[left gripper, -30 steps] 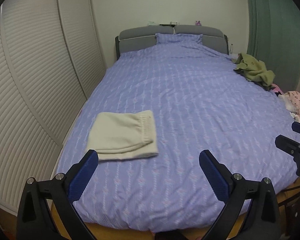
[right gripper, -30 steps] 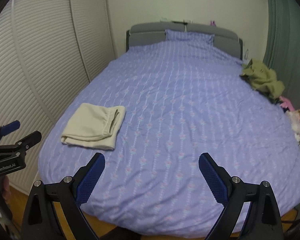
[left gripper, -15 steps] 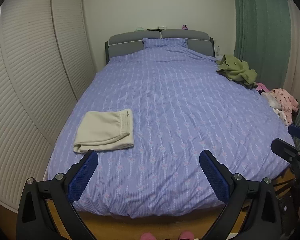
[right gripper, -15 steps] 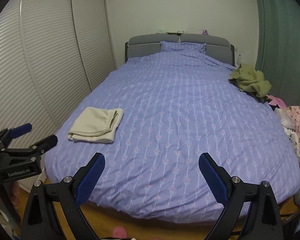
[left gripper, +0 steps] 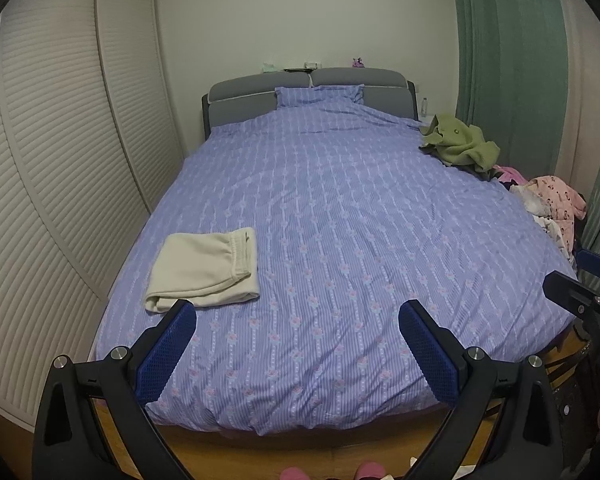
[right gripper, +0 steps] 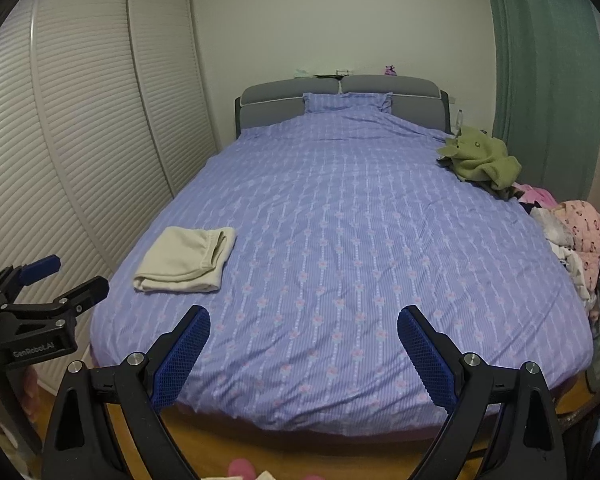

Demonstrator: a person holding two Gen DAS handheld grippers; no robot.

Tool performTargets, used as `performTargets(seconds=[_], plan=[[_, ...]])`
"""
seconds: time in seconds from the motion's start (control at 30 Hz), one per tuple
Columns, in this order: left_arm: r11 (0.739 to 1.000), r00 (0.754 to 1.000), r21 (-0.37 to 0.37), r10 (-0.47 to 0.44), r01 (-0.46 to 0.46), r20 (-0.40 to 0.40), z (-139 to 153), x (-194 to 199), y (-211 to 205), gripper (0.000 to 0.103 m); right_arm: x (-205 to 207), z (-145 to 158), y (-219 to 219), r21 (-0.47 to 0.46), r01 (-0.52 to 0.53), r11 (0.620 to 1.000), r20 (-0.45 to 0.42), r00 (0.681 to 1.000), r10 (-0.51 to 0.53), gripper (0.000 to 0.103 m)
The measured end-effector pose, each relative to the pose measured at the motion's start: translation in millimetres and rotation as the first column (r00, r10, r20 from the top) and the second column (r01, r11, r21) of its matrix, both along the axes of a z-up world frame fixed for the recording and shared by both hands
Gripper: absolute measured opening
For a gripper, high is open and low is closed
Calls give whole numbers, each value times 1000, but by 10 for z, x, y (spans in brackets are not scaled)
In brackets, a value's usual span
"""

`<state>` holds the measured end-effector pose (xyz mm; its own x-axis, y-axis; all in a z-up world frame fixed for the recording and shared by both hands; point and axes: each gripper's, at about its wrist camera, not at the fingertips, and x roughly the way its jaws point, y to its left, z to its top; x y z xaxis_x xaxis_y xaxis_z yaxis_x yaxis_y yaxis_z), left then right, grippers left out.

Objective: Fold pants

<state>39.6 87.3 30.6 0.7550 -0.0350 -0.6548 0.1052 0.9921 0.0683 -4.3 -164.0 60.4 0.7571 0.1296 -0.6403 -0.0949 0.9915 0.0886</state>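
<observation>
Cream pants [left gripper: 206, 268] are seen folded on the near left part of the purple-covered bed [left gripper: 360, 220], while the left tongs [left gripper: 296, 346] and right tongs [right gripper: 302, 350] are held spread wide, nothing gripped.

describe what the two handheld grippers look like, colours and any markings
Both match. The left gripper and the right gripper each have two matte black angular arms with silver round bolts, tipped by blue fingers with a mesh-like grid texture. White "GenRobot.AI" lettering shows on the left gripper's black body in the right wrist view. No cables or sleeves are visible.
</observation>
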Motion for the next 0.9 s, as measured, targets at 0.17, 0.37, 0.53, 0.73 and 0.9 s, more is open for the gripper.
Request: performTargets(seconds=[0.17, 0.37, 0.53, 0.73, 0.9], plan=[[1000, 1000, 2, -5, 5, 4, 28, -28, 6, 103, -11, -4, 4, 0, -4, 1000, 0, 1000, 4, 96], [1000, 1000, -4, -10, 10, 11, 50, -34, 15, 103, -17, 1, 7, -7, -3, 1000, 0, 1000, 3, 96], [999, 1000, -37, -15, 16, 17, 73, -47, 37, 103, -7, 8, -28, -12, -3, 1000, -1, 1000, 3, 96], [1000, 1000, -28, 0, 1, 30, 84, -57, 13, 103, -6, 4, -83, -18, -4, 1000, -6, 1000, 3, 96], [1000, 1000, -29, 4, -3, 23, 69, -62, -12, 103, -6, 9, -120, -21, -5, 1000, -5, 1000, 5, 96]])
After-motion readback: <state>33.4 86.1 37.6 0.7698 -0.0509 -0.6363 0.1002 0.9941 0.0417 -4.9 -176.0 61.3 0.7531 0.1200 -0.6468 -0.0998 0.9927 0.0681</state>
